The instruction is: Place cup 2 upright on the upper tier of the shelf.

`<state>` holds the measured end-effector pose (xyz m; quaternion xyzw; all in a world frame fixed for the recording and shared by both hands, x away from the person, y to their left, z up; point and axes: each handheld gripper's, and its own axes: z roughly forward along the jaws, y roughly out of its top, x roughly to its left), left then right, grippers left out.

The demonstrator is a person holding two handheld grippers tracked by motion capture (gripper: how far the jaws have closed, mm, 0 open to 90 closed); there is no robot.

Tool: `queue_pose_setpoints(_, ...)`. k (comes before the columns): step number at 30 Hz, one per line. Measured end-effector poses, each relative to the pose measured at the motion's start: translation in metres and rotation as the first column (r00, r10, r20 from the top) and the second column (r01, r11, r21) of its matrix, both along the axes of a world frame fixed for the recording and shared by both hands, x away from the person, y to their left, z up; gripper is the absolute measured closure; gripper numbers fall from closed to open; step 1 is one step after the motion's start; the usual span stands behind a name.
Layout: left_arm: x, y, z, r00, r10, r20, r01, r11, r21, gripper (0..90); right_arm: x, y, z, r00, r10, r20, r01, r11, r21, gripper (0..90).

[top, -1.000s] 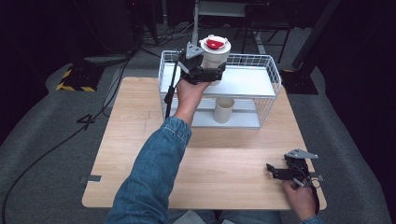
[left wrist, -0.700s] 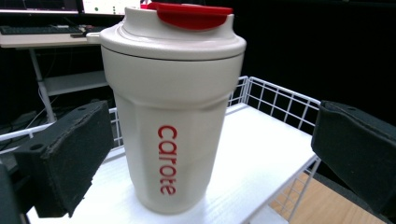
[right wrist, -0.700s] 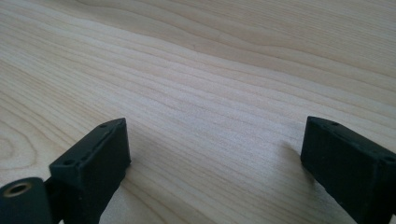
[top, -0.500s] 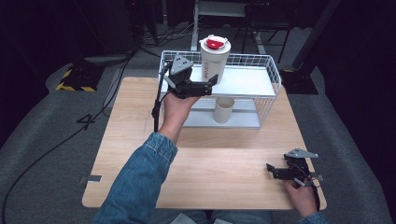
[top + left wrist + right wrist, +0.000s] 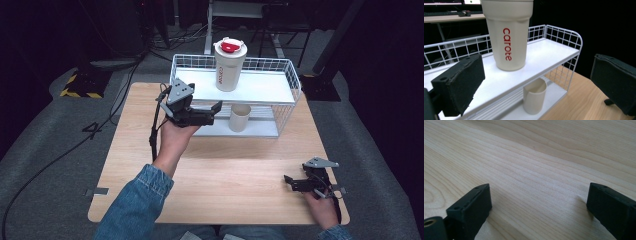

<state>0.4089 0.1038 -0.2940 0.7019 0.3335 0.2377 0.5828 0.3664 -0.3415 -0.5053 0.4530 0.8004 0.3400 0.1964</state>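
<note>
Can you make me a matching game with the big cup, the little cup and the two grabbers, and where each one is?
Things:
1. tall cup
2. small cup
3. left gripper
4. right gripper

Places:
A. low over the bare wooden table, near the person
B. top shelf of the white wire rack
C. held up just in front of the rack, fingers apart
D. bottom shelf of the rack

Pairs: 1-B, 2-D, 3-C, 4-A

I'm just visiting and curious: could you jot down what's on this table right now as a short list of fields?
Tall tumbler: upright on the rack's top shelf, red lid, free
Small cup: upright on the lower shelf
Wire rack: white, at the table's far edge
Left gripper: open, empty, short of the rack
Right gripper: open, empty, low over the wooden table
</note>
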Motion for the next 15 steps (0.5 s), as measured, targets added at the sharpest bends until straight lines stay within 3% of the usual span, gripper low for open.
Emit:
queue_pose_setpoints(8, -0.022, 0.019, -0.015, 0.9995, -0.021, -0.025, 0.021, 0.9998, 0.006, 0.0, 0.0, 0.0, 0.0, 1.0, 0.0, 0.0, 0.0, 1.0, 0.0, 6.0)
queue_pose_setpoints(11, -0.032, 0.027, -0.022, 0.9995, -0.007, -0.03, 0.009, 0.9983, 0.057, 0.0, 0.0, 0.0, 0.0, 1.0, 0.0, 0.0, 0.0, 1.0, 0.0, 6.1)
queue_pose_setpoints(15, -0.04, 0.036, -0.032, 0.9983, -0.009, -0.057, 0.013, 0.9974, 0.071, 0.0, 0.0, 0.0, 0.0, 1.0, 0.0, 0.0, 0.0, 1.0, 0.0, 6.0)
